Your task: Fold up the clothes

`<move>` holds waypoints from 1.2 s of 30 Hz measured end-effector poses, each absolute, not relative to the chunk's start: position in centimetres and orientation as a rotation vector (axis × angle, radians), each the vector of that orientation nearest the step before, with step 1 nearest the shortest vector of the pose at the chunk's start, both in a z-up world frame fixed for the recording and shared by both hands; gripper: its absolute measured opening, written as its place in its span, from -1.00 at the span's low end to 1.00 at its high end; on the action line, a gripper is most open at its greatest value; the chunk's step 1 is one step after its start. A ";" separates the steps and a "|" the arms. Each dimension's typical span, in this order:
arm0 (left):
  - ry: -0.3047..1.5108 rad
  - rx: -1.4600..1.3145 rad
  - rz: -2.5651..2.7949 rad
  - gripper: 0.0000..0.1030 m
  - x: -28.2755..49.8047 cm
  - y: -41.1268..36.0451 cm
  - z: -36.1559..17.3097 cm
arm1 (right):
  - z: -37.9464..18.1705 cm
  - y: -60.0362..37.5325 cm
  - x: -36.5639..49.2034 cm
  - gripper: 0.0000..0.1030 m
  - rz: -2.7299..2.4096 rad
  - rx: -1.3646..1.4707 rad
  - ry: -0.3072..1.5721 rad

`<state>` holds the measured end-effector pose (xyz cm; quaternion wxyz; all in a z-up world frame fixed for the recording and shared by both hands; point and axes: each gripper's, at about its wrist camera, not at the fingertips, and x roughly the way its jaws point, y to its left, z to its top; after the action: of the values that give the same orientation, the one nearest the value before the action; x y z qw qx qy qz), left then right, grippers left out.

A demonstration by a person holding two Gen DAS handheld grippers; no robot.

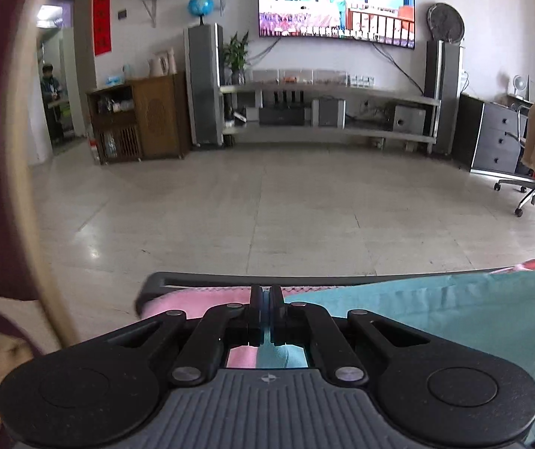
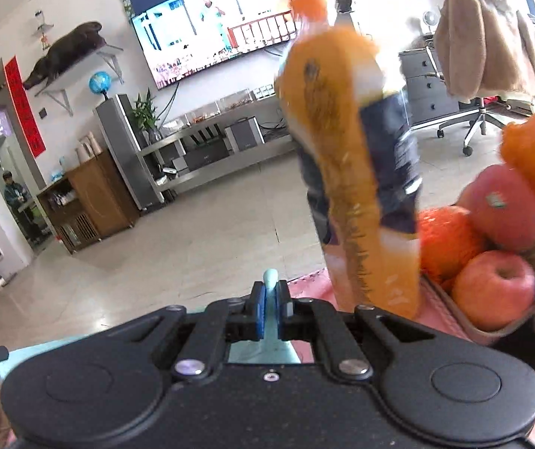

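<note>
A pale tiled floor is seen ahead in both wrist views, with a wall-mounted television above a long grey media shelf. A pink padded surface is spread beneath the grippers. A teal fabric garment is draped over that surface and is lifted at two points. In the right wrist view, a blurred orange plush toy is seen upright beside a container of red apples. The left gripper is closed on an edge of the garment. The right gripper is clamped on a fold of it, which protrudes above the pads.
</note>
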<state>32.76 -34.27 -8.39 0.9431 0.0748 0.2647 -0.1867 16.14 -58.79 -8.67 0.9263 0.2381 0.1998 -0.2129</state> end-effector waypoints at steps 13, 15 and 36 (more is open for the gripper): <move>0.695 0.206 -0.390 -0.98 14.7 -25.6 -12.2 | -9.1 -54.4 0.6 -0.89 -0.384 0.619 0.653; 0.795 0.185 -0.372 -0.98 14.3 -25.3 -14.8 | -12.1 -53.7 -1.0 -0.89 -0.399 0.685 0.705; 0.896 0.024 -0.253 -0.57 11.4 -20.9 -17.0 | -16.0 -53.8 -5.1 -0.77 -0.418 0.860 0.702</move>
<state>11.36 -20.86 -16.98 0.8935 0.0118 0.4319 -0.1219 -5.15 -53.84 -15.95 0.8293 0.4051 0.3308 -0.1969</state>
